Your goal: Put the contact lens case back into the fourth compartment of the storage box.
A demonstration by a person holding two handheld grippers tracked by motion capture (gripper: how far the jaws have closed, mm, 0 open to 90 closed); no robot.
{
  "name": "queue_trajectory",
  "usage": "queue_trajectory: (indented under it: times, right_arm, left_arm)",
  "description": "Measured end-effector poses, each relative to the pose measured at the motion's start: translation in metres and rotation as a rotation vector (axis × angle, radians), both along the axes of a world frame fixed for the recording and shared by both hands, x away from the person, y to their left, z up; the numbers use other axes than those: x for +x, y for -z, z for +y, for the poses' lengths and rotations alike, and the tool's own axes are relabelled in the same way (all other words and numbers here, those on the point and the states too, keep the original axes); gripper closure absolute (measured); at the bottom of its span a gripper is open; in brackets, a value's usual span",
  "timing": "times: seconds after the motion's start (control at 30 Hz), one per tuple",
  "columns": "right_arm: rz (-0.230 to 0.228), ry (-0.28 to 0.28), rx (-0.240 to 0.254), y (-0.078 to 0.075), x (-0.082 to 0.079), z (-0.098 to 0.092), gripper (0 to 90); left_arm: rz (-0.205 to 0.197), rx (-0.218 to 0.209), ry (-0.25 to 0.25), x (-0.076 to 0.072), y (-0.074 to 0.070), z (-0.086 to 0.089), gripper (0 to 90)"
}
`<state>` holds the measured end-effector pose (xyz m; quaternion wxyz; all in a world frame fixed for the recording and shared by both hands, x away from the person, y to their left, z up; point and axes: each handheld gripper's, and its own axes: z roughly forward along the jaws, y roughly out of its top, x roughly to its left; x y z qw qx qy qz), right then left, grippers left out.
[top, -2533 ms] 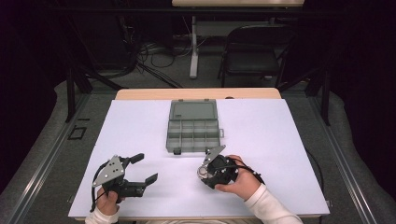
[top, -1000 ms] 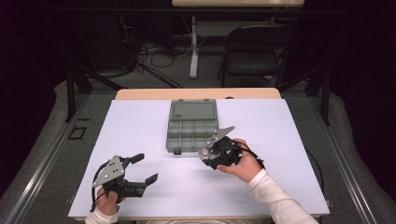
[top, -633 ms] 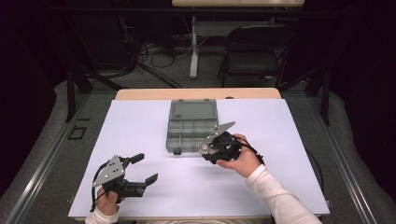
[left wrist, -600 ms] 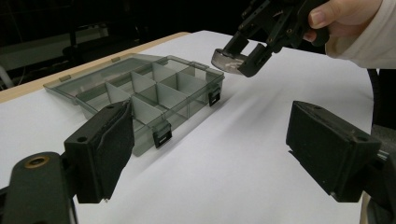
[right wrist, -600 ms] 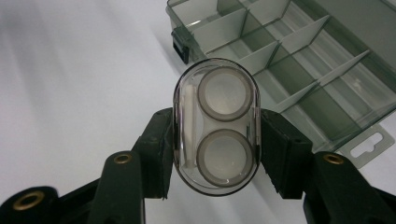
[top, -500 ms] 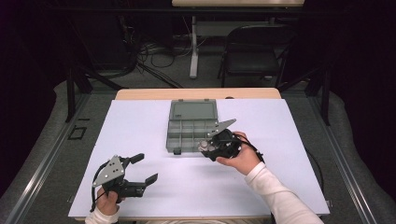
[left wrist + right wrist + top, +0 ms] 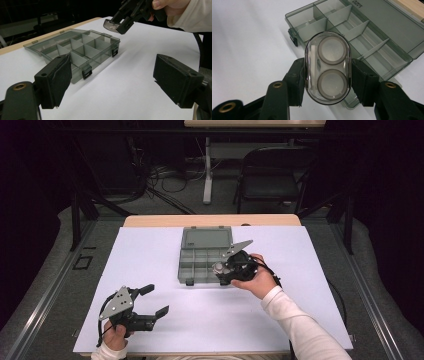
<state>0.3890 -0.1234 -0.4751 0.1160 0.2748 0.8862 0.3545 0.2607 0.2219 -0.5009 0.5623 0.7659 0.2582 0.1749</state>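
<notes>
The white worktop carries a grey see-through organiser box with its lid laid open and its divided compartments bare. Above the box's near right corner, the right tool grips a small clear oval case with two round rings inside, pinched by its sides between the jaws. The left tool rests near the worktop's front left, jaws spread wide.

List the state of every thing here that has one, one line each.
Organizer box: open, lid laid flat behind it, compartments look empty.
Small clear case: shut, held above the box's near corner, not touching it.
Right gripper: shut on the case's two sides.
Left gripper: open, holding nothing.
</notes>
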Motion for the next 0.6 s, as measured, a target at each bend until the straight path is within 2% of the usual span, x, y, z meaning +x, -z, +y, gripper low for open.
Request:
queue_trajectory:
  times: [0.13, 0.6]
  right_arm:
    - [-0.011, 0.01, -0.002, -0.001, 0.006, 0.0, 48.5]
    - [-0.007, 0.038, -0.014, -0.002, 0.024, 0.002, 48.5]
  left_arm:
    - [0.0, 0.001, 0.0, 0.0, 0.0, 0.0, 15.9]
    - [0.002, -0.002, -0.002, 0.0, 0.0, 0.0, 15.9]
